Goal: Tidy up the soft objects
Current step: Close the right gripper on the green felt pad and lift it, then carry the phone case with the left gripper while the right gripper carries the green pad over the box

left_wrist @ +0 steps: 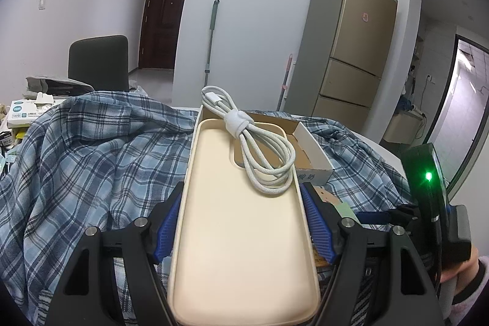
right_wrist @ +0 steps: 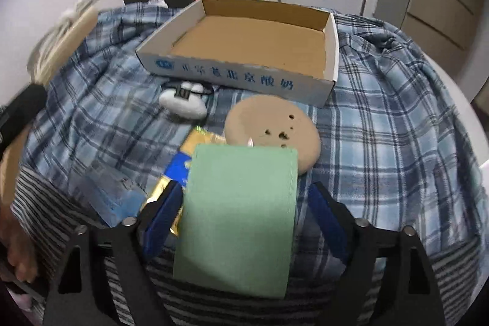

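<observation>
My left gripper (left_wrist: 243,203) is shut on a cream phone case (left_wrist: 244,228) and holds it flat, with a coiled white cable (left_wrist: 256,148) lying on top of it. A shallow cardboard box (left_wrist: 308,139) sits just beyond. My right gripper (right_wrist: 241,194) is shut on a green fabric piece (right_wrist: 241,213) above the plaid cloth (right_wrist: 382,118). Ahead lie a tan round pad (right_wrist: 275,121), a white plush item (right_wrist: 183,103) and the open, empty box (right_wrist: 253,45). The case and cable show blurred at the left of the right wrist view (right_wrist: 64,38).
A yellow-blue packet (right_wrist: 186,161) and a blue pack (right_wrist: 110,191) lie left of the green piece. A dark chair (left_wrist: 97,63), a tissue box (left_wrist: 27,109), a fridge (left_wrist: 351,35) and a mop (left_wrist: 211,42) stand beyond the table. The right gripper's body (left_wrist: 431,191) shows at the right.
</observation>
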